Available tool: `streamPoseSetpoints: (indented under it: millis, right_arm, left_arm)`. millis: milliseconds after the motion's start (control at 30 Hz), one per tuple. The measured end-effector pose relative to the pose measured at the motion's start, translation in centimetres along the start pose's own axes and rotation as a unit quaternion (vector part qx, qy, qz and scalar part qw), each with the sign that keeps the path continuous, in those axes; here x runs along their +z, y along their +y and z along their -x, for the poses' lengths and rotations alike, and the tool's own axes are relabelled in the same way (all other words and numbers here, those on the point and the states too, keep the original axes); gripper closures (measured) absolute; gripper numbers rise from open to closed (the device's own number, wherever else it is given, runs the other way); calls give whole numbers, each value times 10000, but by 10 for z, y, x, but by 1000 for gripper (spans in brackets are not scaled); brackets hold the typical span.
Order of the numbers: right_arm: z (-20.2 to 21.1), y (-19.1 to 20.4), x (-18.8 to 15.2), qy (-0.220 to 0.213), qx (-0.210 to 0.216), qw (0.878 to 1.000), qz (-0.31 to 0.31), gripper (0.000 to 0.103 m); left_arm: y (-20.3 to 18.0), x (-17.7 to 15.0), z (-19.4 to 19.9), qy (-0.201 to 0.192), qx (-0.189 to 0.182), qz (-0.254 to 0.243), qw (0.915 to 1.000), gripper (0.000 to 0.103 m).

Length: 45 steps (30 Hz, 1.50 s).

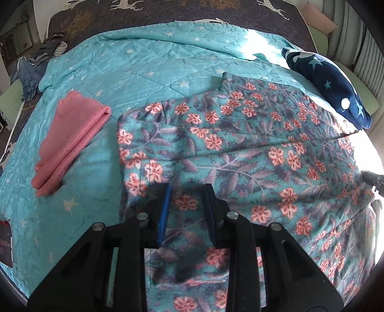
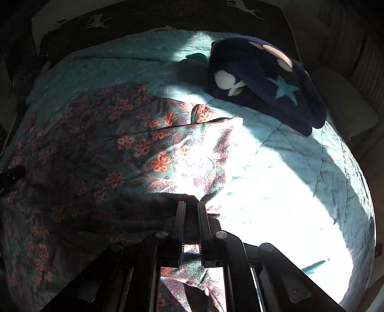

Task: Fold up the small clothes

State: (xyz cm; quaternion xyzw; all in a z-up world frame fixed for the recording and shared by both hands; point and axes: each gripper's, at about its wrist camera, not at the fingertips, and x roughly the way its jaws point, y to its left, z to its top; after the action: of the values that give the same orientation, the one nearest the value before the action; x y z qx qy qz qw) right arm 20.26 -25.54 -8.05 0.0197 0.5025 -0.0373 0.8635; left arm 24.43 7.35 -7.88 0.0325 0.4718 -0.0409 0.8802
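Note:
A teal garment with pink flowers (image 1: pixel 240 148) lies spread out on a teal star quilt (image 1: pixel 132 64). My left gripper (image 1: pixel 188 192) hovers over the garment's near left part. Its jaws stand apart, with flat cloth showing in the gap and no pad pressing on it. In the right wrist view the same floral garment (image 2: pixel 120 156) fills the left half, partly in bright sun. My right gripper (image 2: pixel 191 206) sits at the garment's right edge with its fingers almost together, pinching the cloth there. A black part at the right edge of the left wrist view (image 1: pixel 370 178) looks like the right gripper.
A folded pink cloth (image 1: pixel 69 141) lies left of the garment. A navy plush piece with stars and white spots (image 1: pixel 331 84) (image 2: pixel 264 81) sits at the back right. Denim clothes (image 1: pixel 31 72) are heaped at the far left. A dark deer-print cover (image 1: pixel 192 9) lies beyond the quilt (image 2: pixel 288 168).

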Motion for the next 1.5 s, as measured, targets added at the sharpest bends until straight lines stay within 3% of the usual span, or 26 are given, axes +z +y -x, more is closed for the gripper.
streamPoseSetpoints:
  millis: [167, 233, 333, 400, 467, 533, 667, 767, 833, 867, 900, 933, 1000, 1200, 1367, 1500]
  right_arm:
    - [15, 16, 11, -146, -318, 9988, 340, 92]
    - [16, 18, 16, -201, -362, 9986, 344, 89]
    - [13, 16, 24, -224, -504, 9981, 283, 81]
    - [11, 11, 30, -241, -591, 9976, 254, 76]
    - [9, 5, 35, -293, -699, 9970, 171, 59]
    - [6, -3, 42, -362, -846, 9957, 78, 50]
    - [-7, -17, 53, -215, -937, 9953, 69, 48]
    - [-26, -31, 58, 103, -452, 9987, -209, 48]
    - [-37, -39, 61, 171, -230, 9988, -403, 48]
    - [-40, -41, 63, 158, -196, 9988, -421, 56]
    - [-42, -40, 65, 101, -147, 9992, -371, 68]
    - [-42, -33, 65, 42, -128, 9996, -235, 97]
    - [-39, -21, 68, -163, -566, 9982, 75, 99]
    - [-38, -27, 66, -121, -1504, 9883, 232, 95]
    - [14, -9, 47, -675, -1539, 9841, 576, 88]
    - [60, 26, 30, -997, -1098, 9857, 805, 87]
  left_arm:
    - [-2, 5, 10, -110, 5, 97, 9999, 71]
    - [0, 7, 14, -232, 121, 62, 9996, 55]
    - [10, 11, 17, -439, 467, 44, 9979, 40]
    - [21, 13, 14, -473, 685, 105, 9965, 39]
    - [34, 16, 6, -352, 735, 228, 9964, 38]
    - [43, 16, -5, -172, 730, 321, 9967, 38]
    - [51, 16, -21, -60, 571, 464, 9973, 33]
    - [56, 16, -24, -3, 332, 718, 9969, 34]
    - [57, 16, -25, 30, 88, 813, 9966, 52]
    - [57, 17, -25, 29, -45, 831, 9965, 59]
    - [53, 18, -23, -7, -103, 799, 9967, 76]
    - [48, 20, -21, -45, -49, 716, 9974, 88]
    - [37, 22, -19, -124, 332, 448, 9984, 88]
    - [33, 17, -2, -426, 683, 217, 9965, 81]
    - [19, 11, 47, -931, 513, -24, 9943, 65]
    - [2, 0, 82, -1146, 226, -191, 9930, 55]
